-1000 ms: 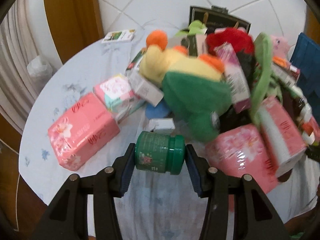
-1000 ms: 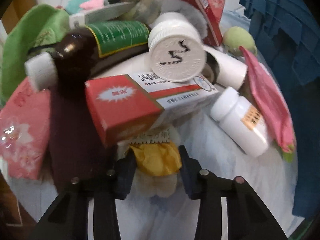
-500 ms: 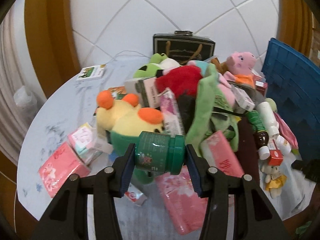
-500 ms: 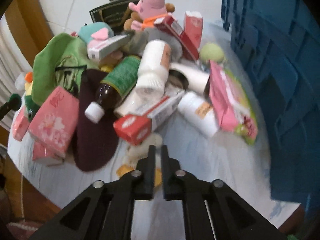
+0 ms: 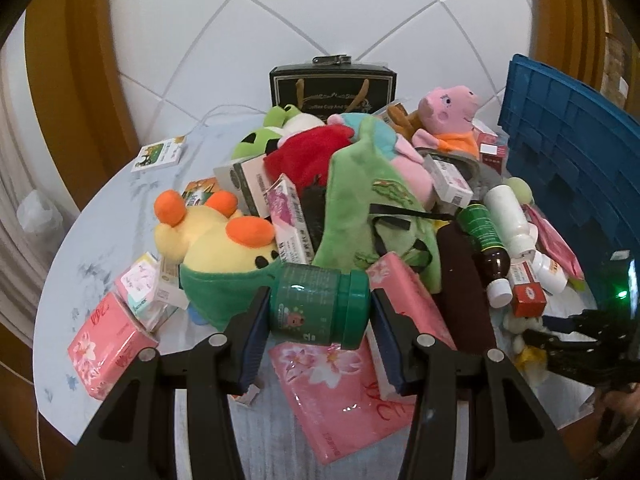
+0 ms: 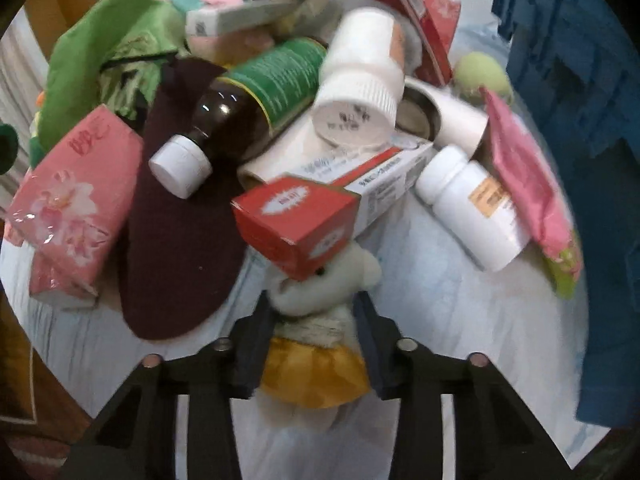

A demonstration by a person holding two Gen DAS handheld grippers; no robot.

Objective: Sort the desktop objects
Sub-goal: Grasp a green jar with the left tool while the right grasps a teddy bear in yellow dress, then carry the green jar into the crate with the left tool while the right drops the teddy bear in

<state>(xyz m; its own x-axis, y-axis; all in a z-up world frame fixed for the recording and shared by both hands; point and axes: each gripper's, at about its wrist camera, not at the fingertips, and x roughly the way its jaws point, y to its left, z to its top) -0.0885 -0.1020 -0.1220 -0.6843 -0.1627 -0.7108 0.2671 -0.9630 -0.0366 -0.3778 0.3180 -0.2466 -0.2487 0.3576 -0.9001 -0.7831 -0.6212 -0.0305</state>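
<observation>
Both tongs busy over the messy counter pile

Left tongs (image 5: 318,310) clamp a green jar (image 5: 318,306) sideways, lifted clear; right tongs (image 6: 314,334), just reopened, straddle a small plush doll (image 6: 320,320) pinned under the red box (image 6: 296,224), probably regripping; blue crate (image 5: 572,152) waits behind.

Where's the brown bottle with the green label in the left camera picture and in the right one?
Left wrist view: brown bottle lies right of centre, white cap toward the table's near edge, beside the dark cloth.
Right wrist view: it lies upper centre-left, cap pointing lower left.
Shared landmark: the red box beside its cap.
</observation>
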